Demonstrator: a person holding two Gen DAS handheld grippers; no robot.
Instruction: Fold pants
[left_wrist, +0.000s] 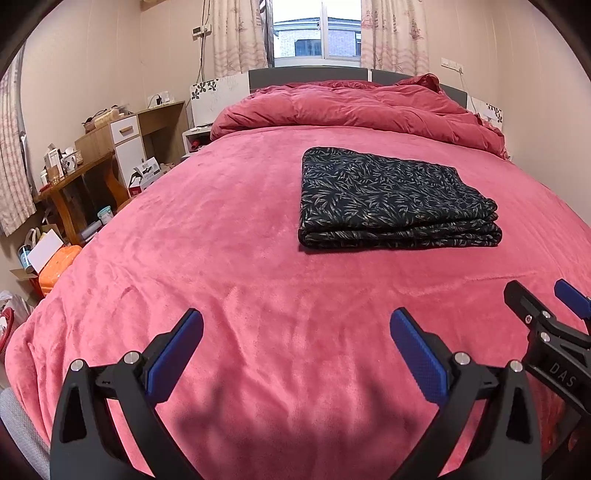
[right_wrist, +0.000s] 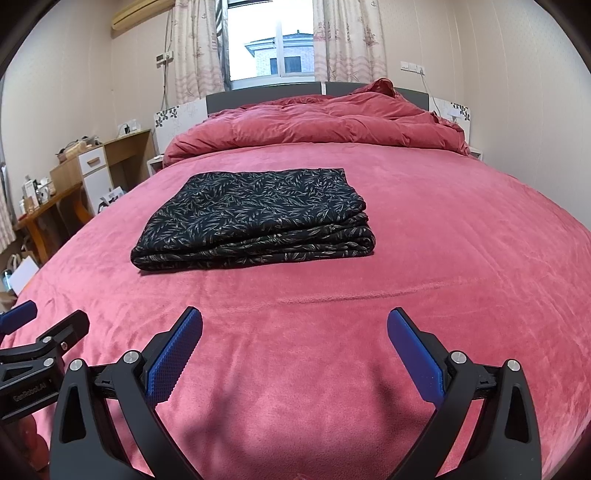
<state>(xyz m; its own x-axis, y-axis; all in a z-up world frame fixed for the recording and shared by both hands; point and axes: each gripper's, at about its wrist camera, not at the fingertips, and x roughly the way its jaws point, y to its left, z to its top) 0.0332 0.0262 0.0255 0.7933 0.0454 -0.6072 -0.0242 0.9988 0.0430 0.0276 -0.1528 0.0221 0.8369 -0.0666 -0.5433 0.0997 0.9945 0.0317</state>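
Folded pants (left_wrist: 395, 199) lie on the bed (left_wrist: 229, 258); both hand-held grippers (left_wrist: 295, 347) (right_wrist: 294, 347) gape apart, empty.

The folded pants (left_wrist: 395, 197) are laid on the bed (left_wrist: 221, 258), well ahead of both grippers. A bunched duvet (left_wrist: 354, 107) is heaped behind them at the headboard (left_wrist: 306, 75). A bench (left_wrist: 74, 177) is placed left of the bed.

White letters "DAS" on the black body of the right gripper (left_wrist: 546, 295) at 4 o'clock, partly legible white "GenRobot.AI" lettering on the left gripper (right_wrist: 44, 317) body at 8 o'clock
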